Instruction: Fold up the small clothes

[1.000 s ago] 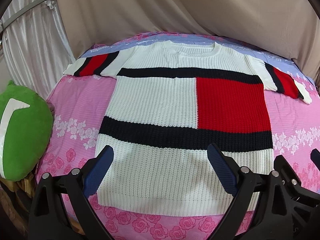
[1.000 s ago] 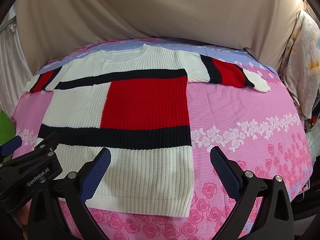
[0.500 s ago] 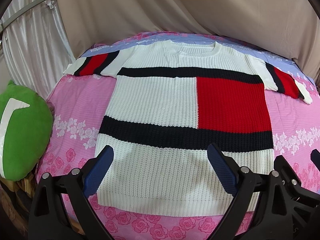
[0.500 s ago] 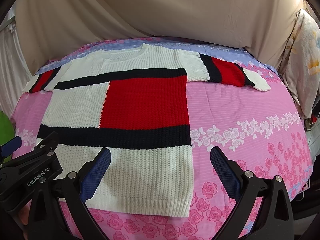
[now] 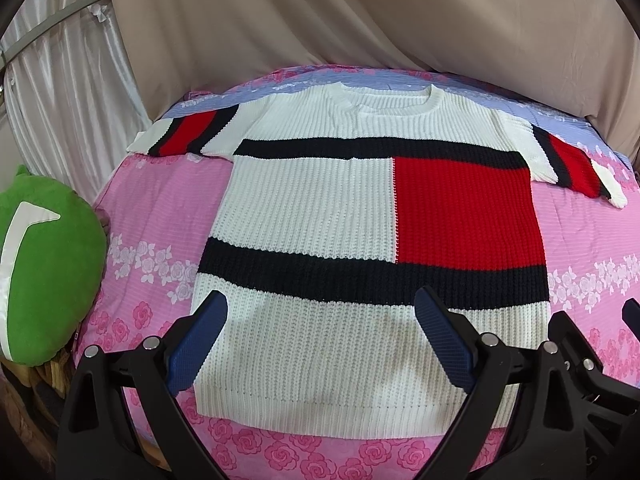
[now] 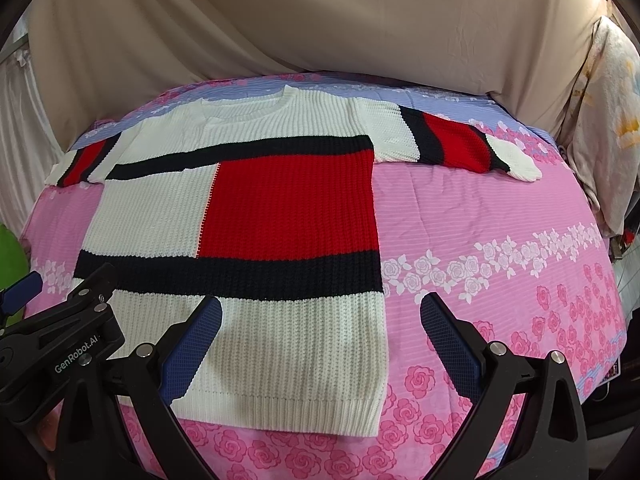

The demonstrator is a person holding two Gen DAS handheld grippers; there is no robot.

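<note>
A small knitted sweater (image 5: pixel 312 208) (image 6: pixel 280 208), white with black bands and a red block, lies flat and spread on the pink flowered bed sheet (image 5: pixel 156 208) (image 6: pixel 480 224), both striped sleeves out to the sides. My left gripper (image 5: pixel 322 320) hovers open over the white hem area, nothing between its blue pads. Over the sweater's lower right corner my right gripper (image 6: pixel 320 320) also stands open, one pad above the knit and one above the sheet. The left gripper's body (image 6: pixel 60 344) shows at the left edge of the right wrist view.
A green plush cushion (image 5: pixel 44 276) lies off the bed's left side. Beige drapes (image 5: pixel 360 12) hang behind the bed, white curtains (image 5: pixel 60 80) at the left. A pale printed cloth (image 6: pixel 604 120) hangs at the right. Bare sheet extends to the right of the sweater.
Both grippers have hardly moved; the views shifted only slightly. The sweater lies as before.
</note>
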